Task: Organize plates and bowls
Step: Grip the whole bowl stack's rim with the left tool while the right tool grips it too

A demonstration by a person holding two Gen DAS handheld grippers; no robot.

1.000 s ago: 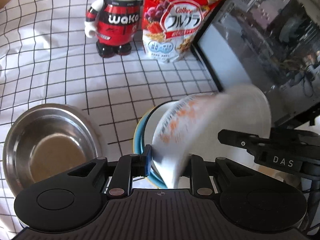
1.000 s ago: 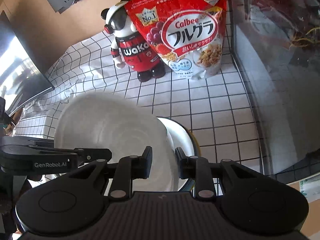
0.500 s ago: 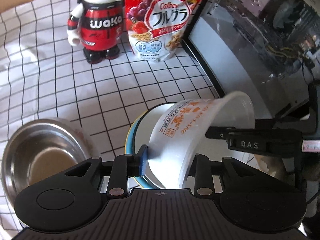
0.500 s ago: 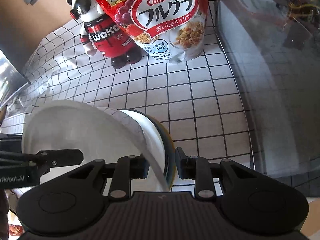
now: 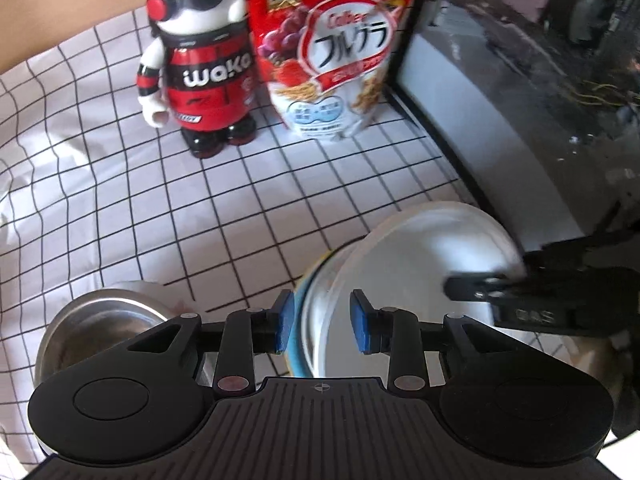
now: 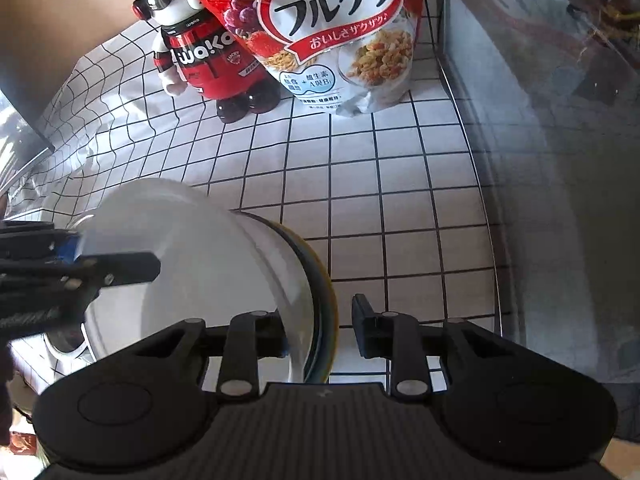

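A white bowl [image 5: 420,264] [image 6: 200,260] lies nested in a stack with a blue-and-yellow rim [image 5: 298,344] [image 6: 326,292]. My left gripper [image 5: 322,322] is open; its blue pads straddle the near rims of the bowl and stack without pressing them. My right gripper [image 6: 320,334] straddles the opposite rims, and its jaws are opening. Its right finger stands clear of the yellow rim, while the bowl wall hides its left finger. The right gripper's fingers [image 5: 476,286] also show over the bowl's far side in the left wrist view. A steel bowl [image 5: 108,320] sits left of the stack.
A black-checked white cloth [image 5: 160,220] covers the table. A red and black toy figure [image 5: 200,72] and a red cereal bag [image 5: 332,48] stand at the back. A glass-sided computer case [image 5: 520,100] borders the right, close to the stack.
The white bowl, tilted between both grippers before, now lies level in the stack. My left jaws have opened off its rim, and both grippers have come lower over the stack.
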